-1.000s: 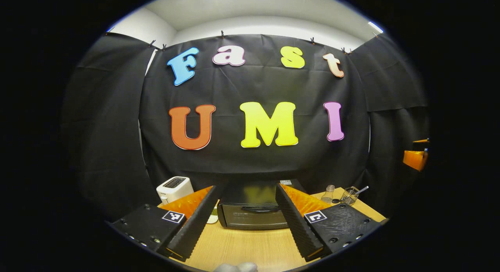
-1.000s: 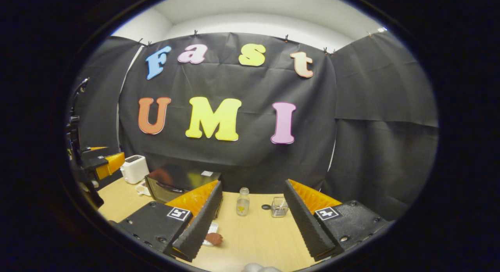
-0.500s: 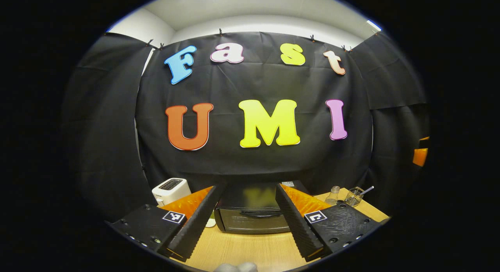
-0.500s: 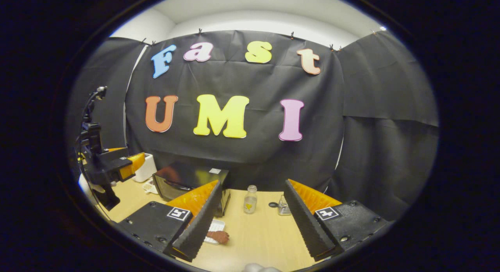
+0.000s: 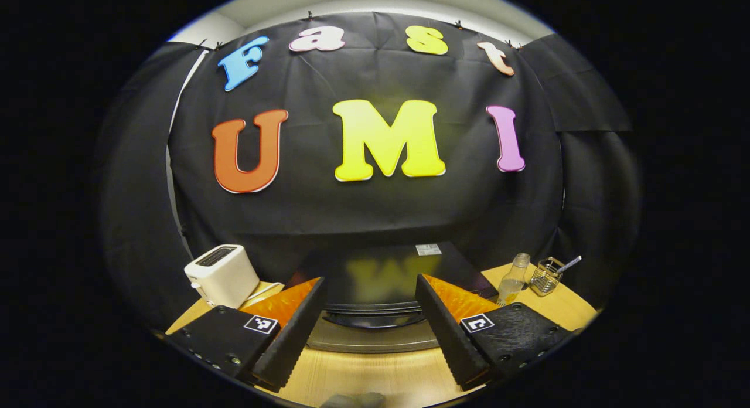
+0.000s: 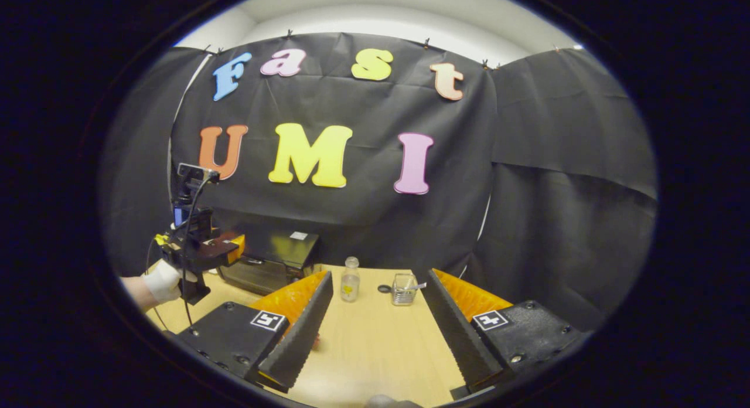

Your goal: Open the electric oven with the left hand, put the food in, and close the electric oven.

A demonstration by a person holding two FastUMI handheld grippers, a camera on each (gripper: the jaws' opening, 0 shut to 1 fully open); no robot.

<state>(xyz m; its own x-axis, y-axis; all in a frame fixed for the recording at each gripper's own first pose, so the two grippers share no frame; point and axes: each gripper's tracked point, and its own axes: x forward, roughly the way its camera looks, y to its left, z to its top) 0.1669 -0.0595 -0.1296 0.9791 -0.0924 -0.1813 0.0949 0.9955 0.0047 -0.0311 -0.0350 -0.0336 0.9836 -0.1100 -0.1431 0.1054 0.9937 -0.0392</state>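
The left gripper (image 5: 369, 320) sits right in front of the electric oven (image 5: 381, 279), its fingers spread wide and holding nothing. Between them, in the left gripper view, the oven's dark handle (image 5: 375, 320) runs across just above the glass door (image 5: 375, 336), which stands shut. The oven is a black box with a glossy top, set at the back of the wooden table (image 5: 375, 376) against the booth's wall. A white toaster (image 5: 221, 275) stands at the table's back left corner, just beside the oven. Toward the back right edge stand a small clear bottle (image 5: 513, 277) and a wire basket (image 5: 545, 275) with a thin stick poking out of it.

In the right gripper view, the right gripper (image 6: 375, 326) hovers above the table's middle, well apart from the oven, its fingers also wide open and empty. Past them stand the bottle (image 6: 350, 279) and the basket (image 6: 403, 289), with a small dark ring (image 6: 384, 289) lying between the two. The oven (image 6: 272, 261) stands at the back left of the table there, and the left gripper (image 6: 225, 251) is up against its front, held by a hand in a white glove (image 6: 163, 281). A reddish-brown bit peeks out beside the right gripper's left finger (image 6: 296, 332); I cannot tell what it is.
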